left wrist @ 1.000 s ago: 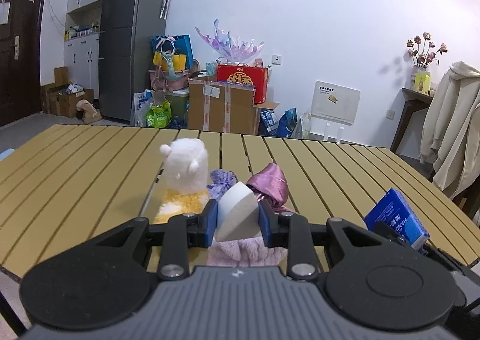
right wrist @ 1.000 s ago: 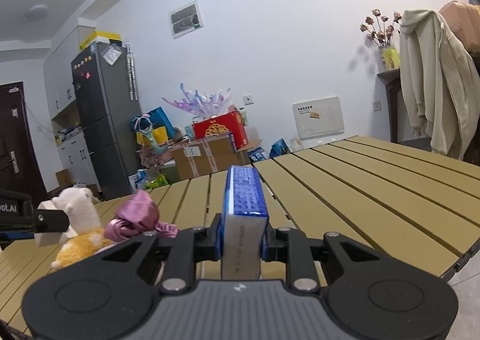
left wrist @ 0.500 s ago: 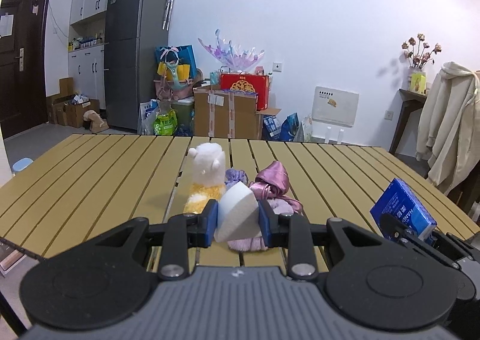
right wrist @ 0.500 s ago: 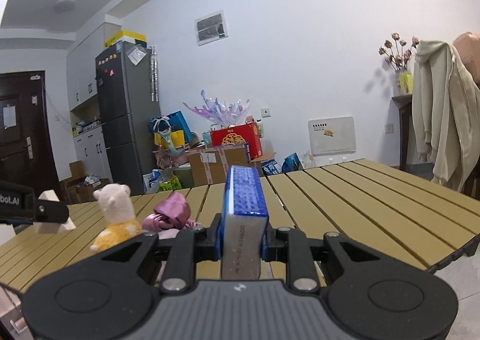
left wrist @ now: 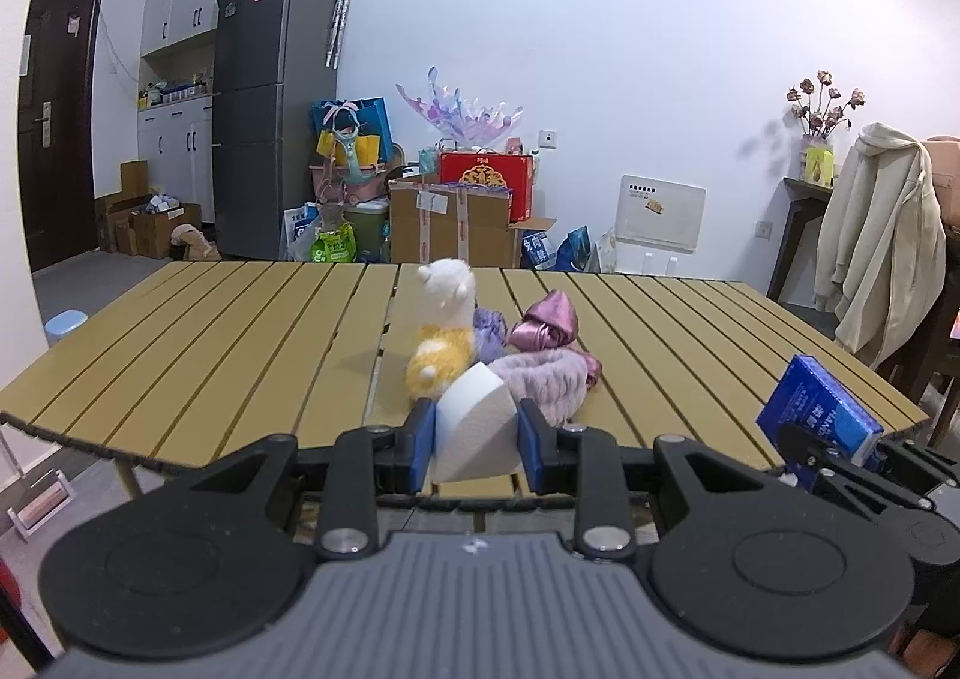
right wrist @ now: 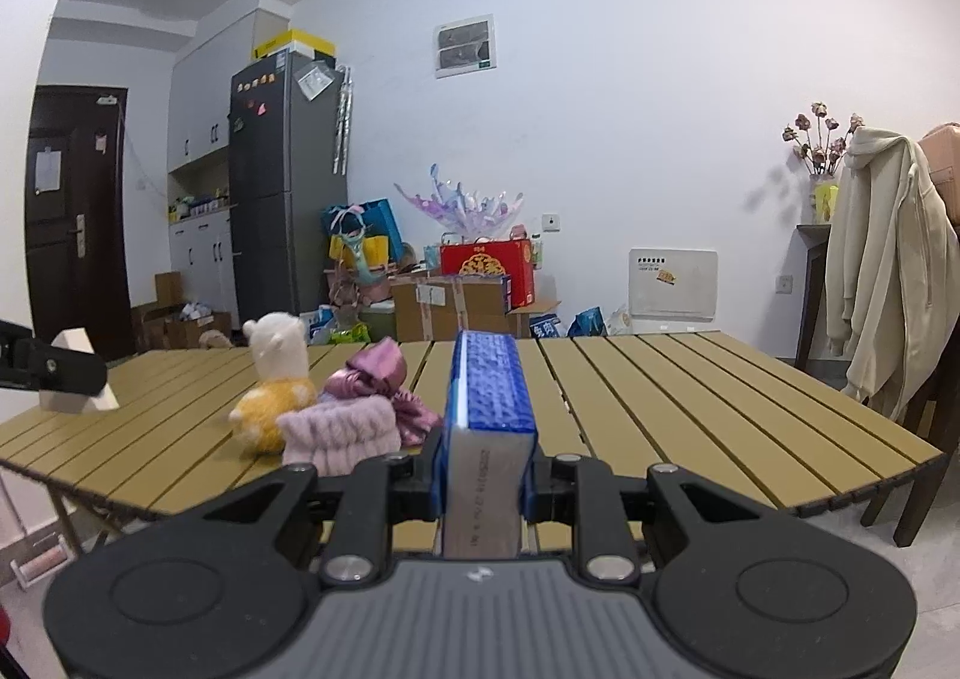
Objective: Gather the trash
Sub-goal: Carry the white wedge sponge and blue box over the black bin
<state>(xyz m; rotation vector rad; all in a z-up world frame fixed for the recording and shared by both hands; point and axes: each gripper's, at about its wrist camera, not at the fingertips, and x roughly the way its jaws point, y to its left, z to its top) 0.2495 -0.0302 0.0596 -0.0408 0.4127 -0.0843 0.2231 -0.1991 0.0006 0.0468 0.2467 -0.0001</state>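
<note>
Presently both grippers are loaded. The left gripper [left wrist: 477,439] is clamped on a white foam wedge [left wrist: 474,430]; the right gripper [right wrist: 482,478] is clamped edgewise on a blue box [right wrist: 489,415]. Both items hang beyond the table's near edge [left wrist: 180,448], judged lifted clear for disposal. A plush toy [left wrist: 441,340] and pink cloths [left wrist: 543,373] sit mid-table.
</note>
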